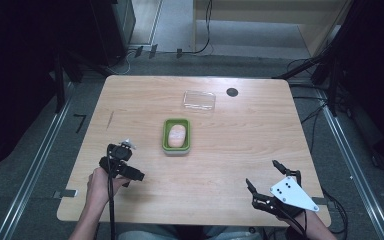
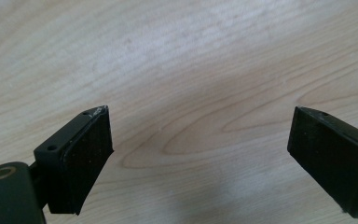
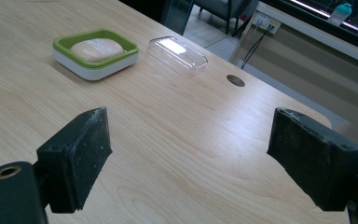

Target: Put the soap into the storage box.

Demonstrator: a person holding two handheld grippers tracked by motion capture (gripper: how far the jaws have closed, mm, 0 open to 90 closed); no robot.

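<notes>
With both tools' jaws apart and empty, you risk shoving the green-rimmed soap dish toward the clear plastic lid behind it.

Table: pale wood with visible grain, smooth and faintly sheened. Dish: smooth plastic with a green rim over a white base, holding a matt, cream-coloured soap bar; beside it, a lid of clear glossy plastic that catches the light. Left gripper and right gripper: matt black plastic bodies whose pads look rubbery and slightly rough, scuffed at the edges.
</notes>
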